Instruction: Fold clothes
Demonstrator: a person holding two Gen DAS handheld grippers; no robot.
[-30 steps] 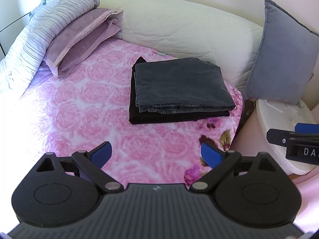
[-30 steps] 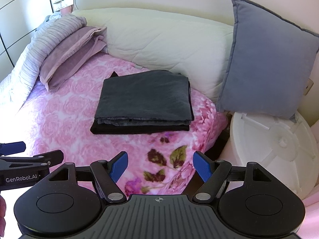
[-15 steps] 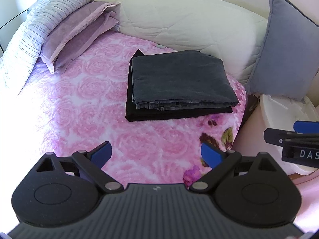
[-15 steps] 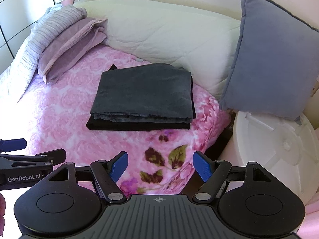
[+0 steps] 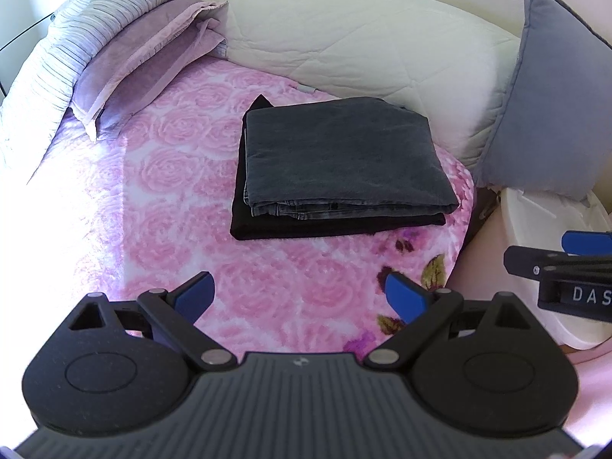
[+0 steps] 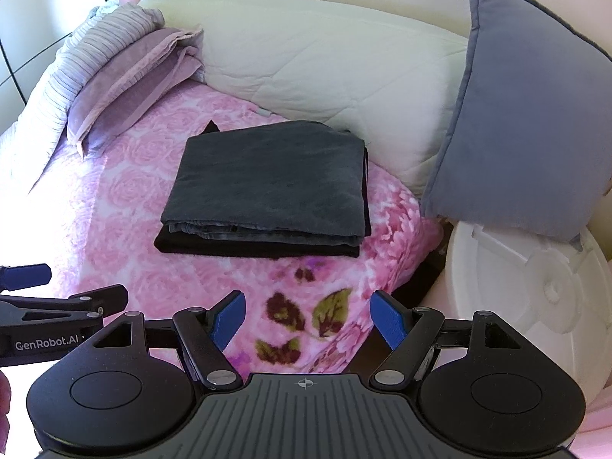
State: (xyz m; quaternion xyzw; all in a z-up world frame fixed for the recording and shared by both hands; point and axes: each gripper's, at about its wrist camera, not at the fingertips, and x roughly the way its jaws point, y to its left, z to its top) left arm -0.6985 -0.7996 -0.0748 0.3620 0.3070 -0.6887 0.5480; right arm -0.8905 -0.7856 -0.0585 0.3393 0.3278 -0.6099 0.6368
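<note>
A folded pair of dark grey jeans (image 5: 340, 157) (image 6: 267, 187) lies on top of a folded black garment (image 5: 325, 225) (image 6: 244, 248), stacked on the pink rose-patterned bedspread (image 5: 160, 199) (image 6: 126, 199). My left gripper (image 5: 300, 298) hovers open over the bedspread, short of the stack, with nothing between its blue pads. My right gripper (image 6: 308, 315) is open too, empty, above the bed's near right corner. Each gripper shows at the edge of the other's view.
A cream quilted bolster (image 5: 363, 38) runs along the back. A grey-blue cushion (image 6: 528, 122) leans at the right above a round white lid (image 6: 535, 279). Purple and striped pillows (image 5: 126, 49) are piled at the back left.
Both grippers have drifted forward and slightly lower toward the bed, so the stack sits larger and lower in view. The clothes have not moved. Both stay open.
</note>
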